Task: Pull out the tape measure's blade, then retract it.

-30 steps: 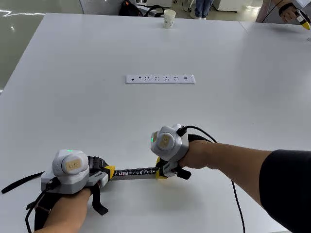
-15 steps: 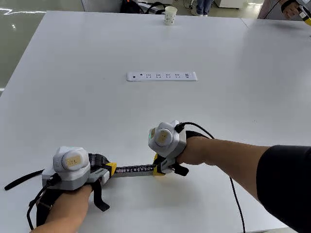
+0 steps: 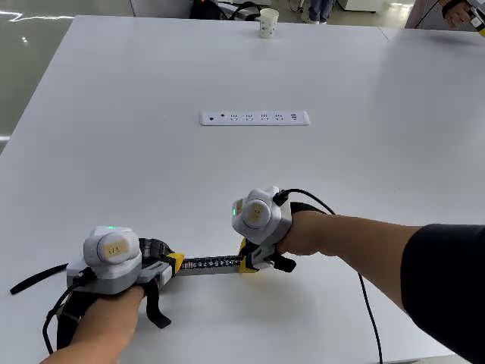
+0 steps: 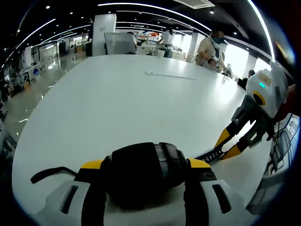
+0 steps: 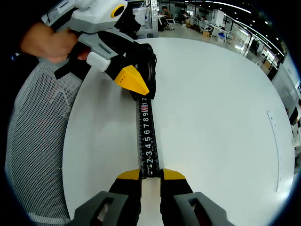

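Note:
My left gripper (image 3: 168, 265) is shut on the black tape measure case (image 3: 154, 251) near the table's front edge. In the left gripper view the case (image 4: 143, 172) sits between the yellow-tipped jaws. A short stretch of the blade (image 3: 211, 264) runs right from it, flat over the table. My right gripper (image 3: 247, 266) is shut on the blade's end. In the right gripper view the blade (image 5: 146, 134) shows its numbers up to about 12 and leads from my right gripper (image 5: 150, 175) to the case (image 5: 146, 59) in the left gripper (image 5: 127, 80).
A white power strip (image 3: 255, 117) lies mid-table and a paper cup (image 3: 267, 23) stands at the far edge. A black strap (image 3: 34, 277) trails left of the left gripper and a cable (image 3: 364, 296) runs from the right one. A mesh chair (image 5: 37, 141) stands by the table's near edge.
The two grippers stand slightly closer together than a second ago, with a slightly shorter stretch of blade showing. The head camera has shifted a little.

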Motion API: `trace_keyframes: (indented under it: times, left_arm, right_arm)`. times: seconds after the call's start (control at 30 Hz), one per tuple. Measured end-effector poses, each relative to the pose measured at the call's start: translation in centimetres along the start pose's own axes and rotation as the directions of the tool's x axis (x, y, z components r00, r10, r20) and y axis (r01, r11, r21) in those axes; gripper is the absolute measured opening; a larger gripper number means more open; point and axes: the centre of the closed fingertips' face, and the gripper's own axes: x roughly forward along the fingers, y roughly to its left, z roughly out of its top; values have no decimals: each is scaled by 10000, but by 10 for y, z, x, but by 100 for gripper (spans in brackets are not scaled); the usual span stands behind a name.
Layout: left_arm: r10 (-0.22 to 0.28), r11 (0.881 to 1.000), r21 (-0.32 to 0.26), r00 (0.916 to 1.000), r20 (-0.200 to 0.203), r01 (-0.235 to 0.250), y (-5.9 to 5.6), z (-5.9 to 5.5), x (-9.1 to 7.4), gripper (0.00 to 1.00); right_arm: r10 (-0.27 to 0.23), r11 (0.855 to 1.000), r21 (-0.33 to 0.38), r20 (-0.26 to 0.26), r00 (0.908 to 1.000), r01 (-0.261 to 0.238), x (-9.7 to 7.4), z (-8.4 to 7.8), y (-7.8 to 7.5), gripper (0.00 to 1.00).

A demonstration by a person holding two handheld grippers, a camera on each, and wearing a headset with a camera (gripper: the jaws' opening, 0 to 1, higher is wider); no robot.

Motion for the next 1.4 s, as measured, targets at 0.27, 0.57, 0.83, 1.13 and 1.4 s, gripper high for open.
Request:
trace_keyframes:
  times: [0.27,0.57,0.83,1.13,1.4]
  left_arm:
    - [-6,10000,-76,10000,-1,6,0,0,1,62]
    - [-50,9997,-218,10000,8,50,0,1,0,62]
    - [-96,9996,-264,10000,0,96,0,1,0,62]
    - [-141,9996,-263,9999,-18,141,0,1,0,62]
    - [-173,9995,-268,9998,-22,172,0,1,0,62]
  right_arm:
    - [46,9998,184,66,10000,-47,0,2,-1,11]
    - [100,9994,338,187,9998,-106,3,5,-2,11]
    - [76,9992,386,235,9997,-85,4,9,-1,11]
    - [59,9994,341,253,9997,-67,6,13,-1,11]
    - [55,9996,290,288,9996,-63,8,17,0,11]
